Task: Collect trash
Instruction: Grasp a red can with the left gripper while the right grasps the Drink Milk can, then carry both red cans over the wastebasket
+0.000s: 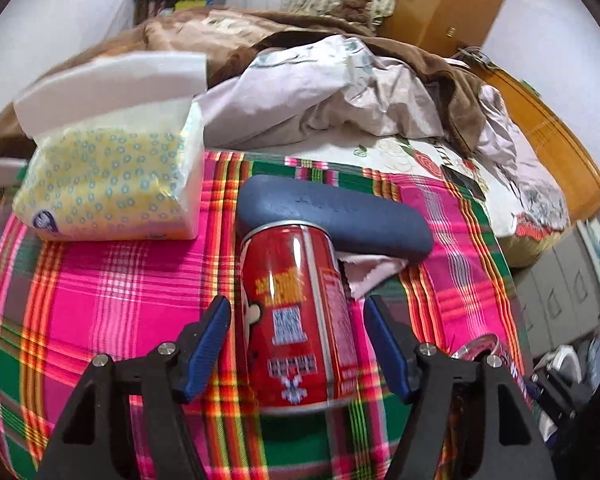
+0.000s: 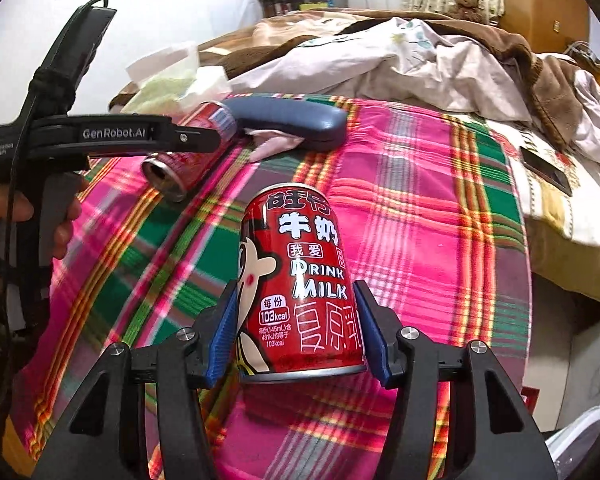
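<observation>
So far nothing is binned: my right tool (image 2: pixel 296 338) clamps the upright milk can (image 2: pixel 300 280) on the plaid bed cover (image 2: pixel 419 220), while my left tool (image 1: pixel 298 344) straddles the lying can (image 1: pixel 300 312), pads not yet touching.

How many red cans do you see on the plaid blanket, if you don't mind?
2. One can lies between the left tool fingers, by the blue case; the other can stands in the right tool. More may be hidden.
</observation>
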A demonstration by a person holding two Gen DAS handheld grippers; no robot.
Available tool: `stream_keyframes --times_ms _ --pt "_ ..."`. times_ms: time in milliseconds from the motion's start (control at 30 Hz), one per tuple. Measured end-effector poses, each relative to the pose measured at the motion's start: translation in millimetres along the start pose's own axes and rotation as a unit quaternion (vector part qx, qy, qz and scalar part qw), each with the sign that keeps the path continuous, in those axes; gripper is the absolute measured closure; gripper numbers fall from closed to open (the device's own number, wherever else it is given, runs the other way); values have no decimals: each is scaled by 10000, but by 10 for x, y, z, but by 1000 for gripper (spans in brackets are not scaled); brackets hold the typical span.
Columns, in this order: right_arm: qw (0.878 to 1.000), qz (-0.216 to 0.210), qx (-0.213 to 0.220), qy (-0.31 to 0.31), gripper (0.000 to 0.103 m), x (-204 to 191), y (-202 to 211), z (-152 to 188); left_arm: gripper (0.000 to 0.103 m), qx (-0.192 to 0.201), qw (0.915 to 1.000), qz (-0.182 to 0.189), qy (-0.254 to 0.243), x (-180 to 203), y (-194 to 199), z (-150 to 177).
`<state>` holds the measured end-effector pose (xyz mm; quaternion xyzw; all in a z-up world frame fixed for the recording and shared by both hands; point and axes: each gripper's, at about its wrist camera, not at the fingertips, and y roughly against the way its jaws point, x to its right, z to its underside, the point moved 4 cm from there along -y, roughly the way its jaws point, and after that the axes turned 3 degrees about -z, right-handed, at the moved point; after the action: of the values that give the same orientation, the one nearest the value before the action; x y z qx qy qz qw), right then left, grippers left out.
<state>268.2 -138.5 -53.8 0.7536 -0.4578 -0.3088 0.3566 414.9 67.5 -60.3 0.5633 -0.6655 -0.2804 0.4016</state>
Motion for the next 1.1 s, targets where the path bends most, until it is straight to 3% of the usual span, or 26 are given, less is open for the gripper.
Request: stream_keyframes --times_ms 100,200,367,600,900,1000,1100 --pt "9999 22 40 -108 47 30 -31 -43 33 -60 10000 -43 -29 9 -79 19" --pt "9999 25 75 -154 47 43 -52 -65 48 -98 9999 -65 37 -6 -95 60" --pt "9997 42 132 -219 47 53 -30 -52 48 -103 9997 -204 -101 9 -47 110" --pt "9988 51 301 -389 48 59 38 -22 48 68 9997 -120 -209 101 185 284" --pt "9979 96 379 -524 49 10 147 88 48 -134 9996 -19 -235 198 281 581" --pt "9982 43 227 -561 49 7 119 93 48 -181 9997 -11 -185 207 248 575" --pt "9980 29 192 -597 48 20 95 82 42 -221 9995 -15 -233 245 216 582"
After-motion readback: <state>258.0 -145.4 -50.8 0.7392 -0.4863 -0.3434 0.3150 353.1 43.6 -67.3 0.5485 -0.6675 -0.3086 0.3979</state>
